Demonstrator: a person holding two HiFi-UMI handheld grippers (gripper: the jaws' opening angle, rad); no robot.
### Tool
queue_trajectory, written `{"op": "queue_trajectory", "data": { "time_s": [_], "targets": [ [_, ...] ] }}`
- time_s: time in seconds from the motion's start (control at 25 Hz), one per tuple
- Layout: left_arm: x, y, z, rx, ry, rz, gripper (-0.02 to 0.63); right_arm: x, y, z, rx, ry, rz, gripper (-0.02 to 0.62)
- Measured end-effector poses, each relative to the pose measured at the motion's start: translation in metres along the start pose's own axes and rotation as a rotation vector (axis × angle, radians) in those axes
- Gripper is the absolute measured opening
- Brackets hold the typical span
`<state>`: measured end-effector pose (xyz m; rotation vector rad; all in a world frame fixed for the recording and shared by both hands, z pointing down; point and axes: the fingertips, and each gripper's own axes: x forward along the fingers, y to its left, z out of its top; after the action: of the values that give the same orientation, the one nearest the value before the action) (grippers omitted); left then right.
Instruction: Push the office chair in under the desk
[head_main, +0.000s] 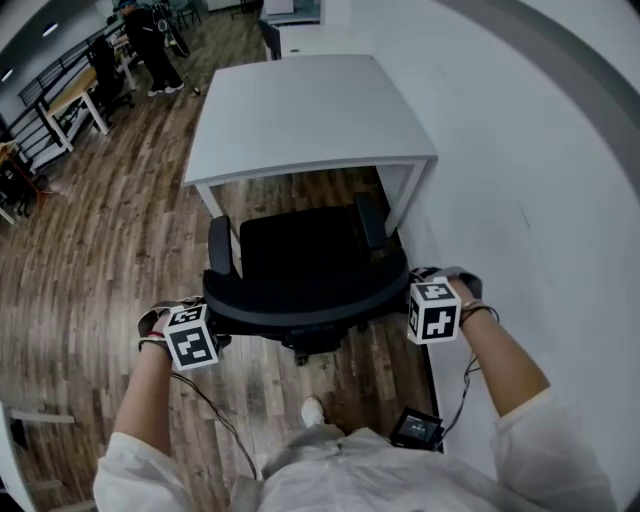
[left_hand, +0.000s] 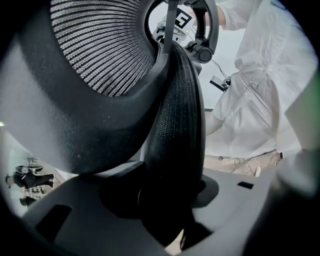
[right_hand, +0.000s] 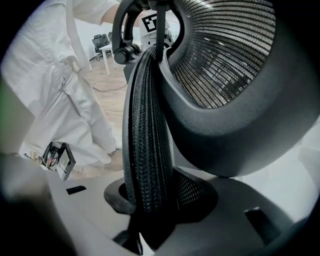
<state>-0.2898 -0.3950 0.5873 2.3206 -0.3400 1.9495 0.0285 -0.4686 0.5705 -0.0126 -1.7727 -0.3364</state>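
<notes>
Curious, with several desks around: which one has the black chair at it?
The white desk beside the wall, with the office chair at its edge; the other desks stand far off, upper left.

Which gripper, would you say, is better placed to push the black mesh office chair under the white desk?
Probably the left gripper: like the right gripper it clamps the black mesh backrest, but the left armrest trails the right armrest, so its side needs pushing.

The chair (head_main: 300, 260) is black, its back (left_hand: 100, 45) a fine ribbed mesh. The desk (head_main: 310, 110) is pale grey-white and the wall (head_main: 540, 170) white. The floor (head_main: 110, 240) shows brown wood-grain planks. The cubes (head_main: 191, 336) (head_main: 433, 310) are white with black square marks. The sleeves (head_main: 550, 450) are white.
</notes>
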Motion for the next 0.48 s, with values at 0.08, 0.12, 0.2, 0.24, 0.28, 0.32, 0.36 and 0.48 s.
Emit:
{"op": "queue_trajectory", "data": {
  "time_s": [0.08, 0.12, 0.2, 0.24, 0.28, 0.32, 0.36, 0.48],
  "targets": [
    [0.000, 0.009, -0.002, 0.005, -0.003, 0.007, 0.181, 0.002, -0.006, 0.002, 0.005, 0.001, -0.001, 0.147],
    [0.000, 0.013, -0.002, 0.008, -0.005, 0.014, 0.181, 0.002, -0.009, 0.003, 0.008, 0.001, -0.003, 0.146],
    [0.001, 0.023, -0.002, 0.015, -0.006, 0.032, 0.169, 0.004, -0.015, 0.003, 0.014, 0.000, -0.007, 0.146],
    [0.001, 0.027, -0.002, 0.020, -0.008, 0.039, 0.164, 0.005, -0.018, 0.003, 0.017, 0.000, -0.010, 0.146],
    [0.002, 0.030, -0.002, 0.023, -0.010, 0.045, 0.161, 0.006, -0.020, 0.003, 0.020, 0.000, -0.012, 0.146],
    [0.003, 0.033, -0.002, 0.025, -0.012, 0.050, 0.160, 0.007, -0.023, 0.003, 0.022, 0.000, -0.015, 0.147],
    [0.004, 0.037, -0.003, 0.027, -0.013, 0.054, 0.156, 0.008, -0.026, 0.004, 0.023, 0.000, -0.017, 0.146],
    [0.003, 0.048, -0.005, 0.031, -0.015, 0.062, 0.153, 0.009, -0.036, 0.006, 0.023, 0.000, -0.023, 0.146]
  ]
}}
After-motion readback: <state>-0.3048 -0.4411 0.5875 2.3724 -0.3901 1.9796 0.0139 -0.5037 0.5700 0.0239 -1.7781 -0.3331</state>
